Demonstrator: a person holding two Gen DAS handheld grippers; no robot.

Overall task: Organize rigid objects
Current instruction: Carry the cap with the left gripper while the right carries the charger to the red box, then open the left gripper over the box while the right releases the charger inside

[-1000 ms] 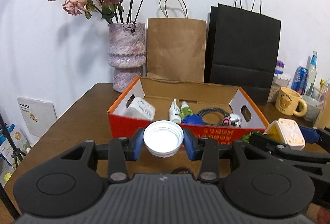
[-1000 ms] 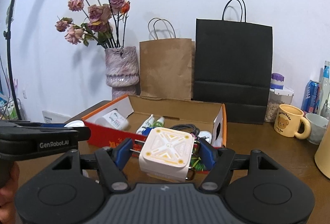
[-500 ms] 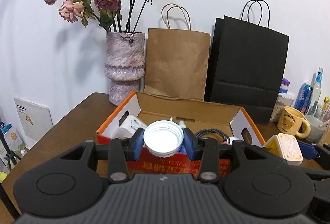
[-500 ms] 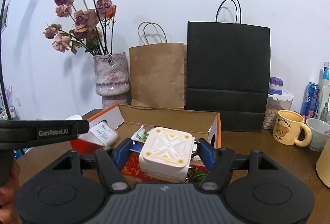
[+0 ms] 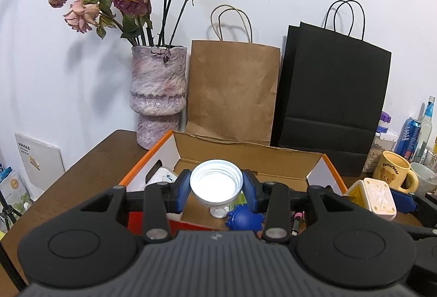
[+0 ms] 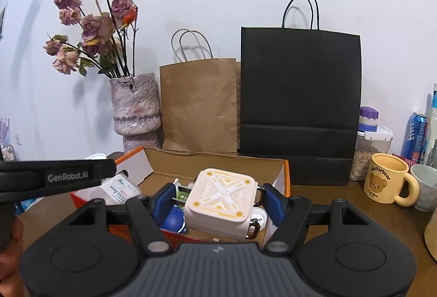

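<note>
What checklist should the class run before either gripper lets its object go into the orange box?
1. Left gripper shut on the white cap: ok.
2. Right gripper shut on the square white block: ok.
3. Both objects over the orange box: ok.
4. Free floor space under each object: cannot tell; the blue toy and bottles crowd it.
5. Yellow mug apart from the box: ok.

An orange-edged cardboard box (image 5: 289, 160), a white cap (image 5: 216, 183), a cream block (image 6: 221, 197) patterned yellow.
</note>
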